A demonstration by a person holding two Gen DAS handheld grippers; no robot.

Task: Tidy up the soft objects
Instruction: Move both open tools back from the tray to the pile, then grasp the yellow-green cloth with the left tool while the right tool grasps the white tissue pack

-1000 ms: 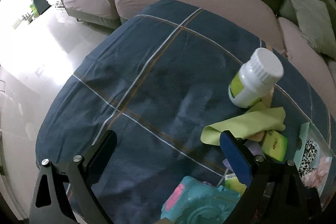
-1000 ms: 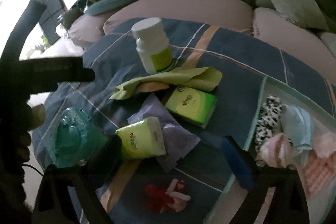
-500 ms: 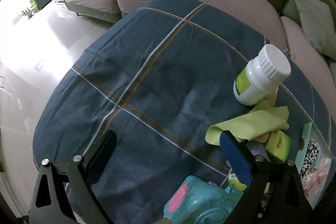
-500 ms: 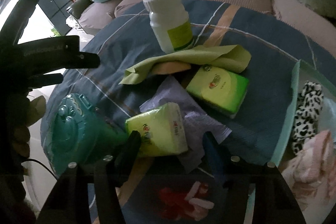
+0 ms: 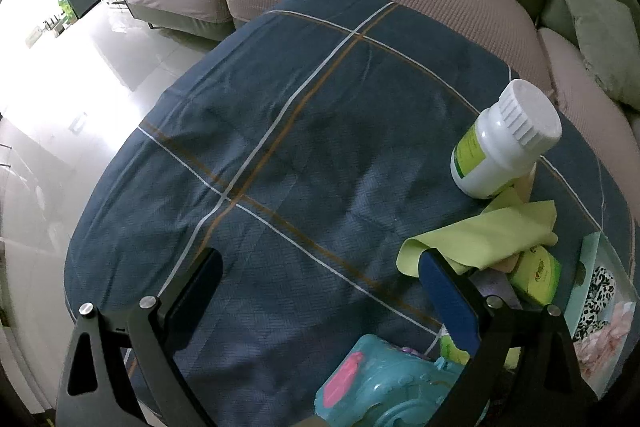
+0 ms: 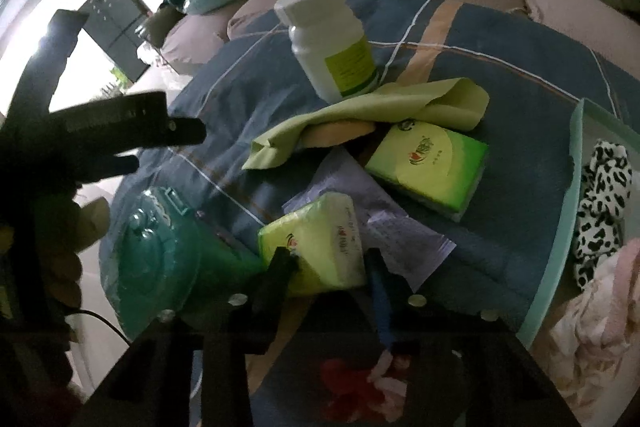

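White pill bottle upright, teal plastic toy nr table edge.

Nothing legible tbh: tissue packs have a red logo w/ blurry characters, bottle label too small.

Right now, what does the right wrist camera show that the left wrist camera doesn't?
Right wrist only: the right gripper, whose jaws have just been closing around the near tissue pack, and a red toy. Left wrist only: the left gripper, jaws wide over bare cloth. Both: white bottle, green cloth, far tissue pack, teal toy.
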